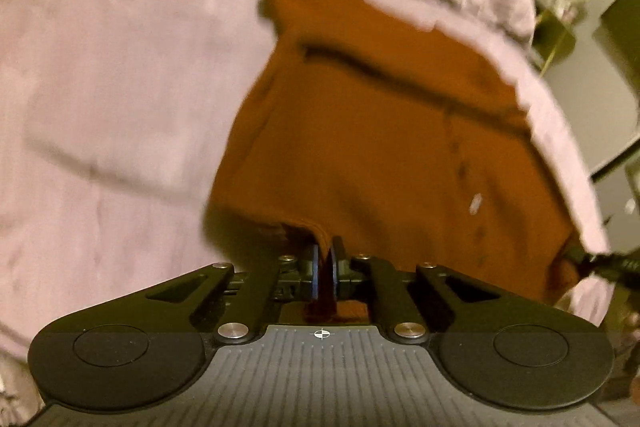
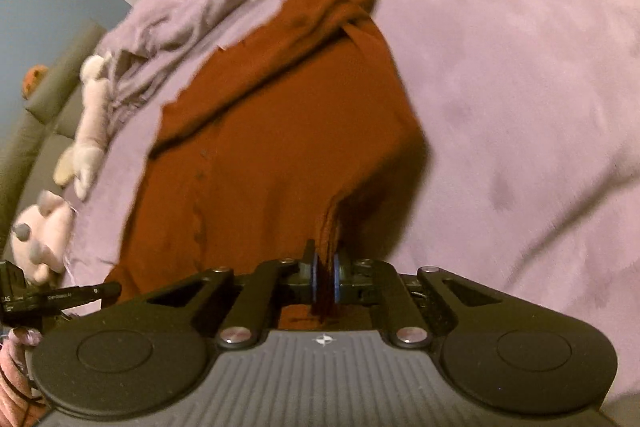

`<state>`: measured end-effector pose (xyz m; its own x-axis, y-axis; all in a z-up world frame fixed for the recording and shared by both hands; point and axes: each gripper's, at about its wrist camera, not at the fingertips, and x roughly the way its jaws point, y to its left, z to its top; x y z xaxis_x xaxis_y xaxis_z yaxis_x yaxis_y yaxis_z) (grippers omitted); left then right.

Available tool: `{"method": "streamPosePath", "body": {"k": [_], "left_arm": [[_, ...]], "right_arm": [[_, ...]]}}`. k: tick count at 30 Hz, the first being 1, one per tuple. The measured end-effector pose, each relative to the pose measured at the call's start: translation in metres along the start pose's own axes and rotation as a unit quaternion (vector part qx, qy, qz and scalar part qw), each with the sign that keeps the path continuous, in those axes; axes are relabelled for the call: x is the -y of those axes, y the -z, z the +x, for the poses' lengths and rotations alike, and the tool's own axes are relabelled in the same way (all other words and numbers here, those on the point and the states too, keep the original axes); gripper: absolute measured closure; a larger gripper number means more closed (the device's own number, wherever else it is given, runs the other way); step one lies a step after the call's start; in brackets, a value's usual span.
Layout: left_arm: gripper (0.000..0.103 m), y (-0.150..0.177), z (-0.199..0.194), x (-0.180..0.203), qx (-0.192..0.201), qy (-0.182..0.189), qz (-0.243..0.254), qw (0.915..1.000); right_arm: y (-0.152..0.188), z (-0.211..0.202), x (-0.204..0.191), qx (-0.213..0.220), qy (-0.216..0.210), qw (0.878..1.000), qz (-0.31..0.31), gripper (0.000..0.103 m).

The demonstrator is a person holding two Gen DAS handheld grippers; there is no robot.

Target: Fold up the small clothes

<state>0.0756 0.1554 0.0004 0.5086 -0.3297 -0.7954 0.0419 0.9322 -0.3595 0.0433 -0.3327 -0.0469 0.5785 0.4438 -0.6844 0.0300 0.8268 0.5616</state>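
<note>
Rust-orange fabric of a small buttoned garment (image 1: 380,147) is pinched at its near edge by the left claw (image 1: 325,267), whose fingers are pressed together on a fold of cloth. The same garment (image 2: 280,147) is gripped at another point of its near hem by the right claw (image 2: 326,277), likewise clamped on bunched fabric. The garment is spread over a bed covered by a lilac blanket (image 2: 520,87), its near edge lifted. Pale plush toys (image 2: 90,115) are seen lying at the blanket's edge.
</note>
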Motion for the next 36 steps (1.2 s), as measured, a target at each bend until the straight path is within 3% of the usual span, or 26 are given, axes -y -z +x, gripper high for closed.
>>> {"method": "streamPosePath", "body": {"k": [3, 7, 10, 14, 18, 20, 25, 32, 36], "left_arm": [[0.095, -0.033, -0.007, 0.008, 0.048, 0.001, 0.009, 0.9988], [0.096, -0.077, 0.006, 0.015, 0.103, -0.037, 0.033, 0.9934], [0.1, -0.101, 0.029, 0.011, 0.119, -0.081, 0.039, 0.9889], [0.096, -0.118, 0.055, -0.002, 0.103, -0.085, 0.025, 0.9908], [0.064, -0.098, 0.058, -0.003, 0.079, -0.052, 0.082, 0.9921], [0.063, -0.085, 0.063, 0.003, 0.058, -0.052, 0.115, 0.9903], [0.062, -0.06, 0.082, 0.013, 0.01, -0.057, 0.163, 0.9849], [0.062, -0.055, 0.083, 0.022, 0.008, -0.054, 0.174, 0.9832], [0.058, -0.055, 0.084, 0.024, 0.0, -0.059, 0.187, 0.9805]], "right_arm": [[-0.031, 0.007, -0.015, 0.026, -0.001, 0.999, -0.021, 0.097], [-0.07, 0.023, -0.033, 0.069, 0.024, 0.995, -0.063, 0.097], [-0.095, 0.044, -0.037, 0.085, 0.046, 0.992, -0.08, 0.097], [-0.115, 0.074, -0.038, 0.087, 0.08, 0.988, -0.102, 0.096], [-0.118, 0.065, -0.031, 0.114, 0.091, 0.982, -0.121, 0.078], [-0.116, 0.06, -0.027, 0.113, 0.086, 0.98, -0.143, 0.075], [-0.107, 0.07, -0.021, 0.061, 0.091, 0.977, -0.184, 0.074], [-0.09, 0.087, -0.028, 0.028, 0.116, 0.96, -0.252, 0.074], [-0.089, 0.086, -0.029, 0.026, 0.104, 0.96, -0.258, 0.074]]}}
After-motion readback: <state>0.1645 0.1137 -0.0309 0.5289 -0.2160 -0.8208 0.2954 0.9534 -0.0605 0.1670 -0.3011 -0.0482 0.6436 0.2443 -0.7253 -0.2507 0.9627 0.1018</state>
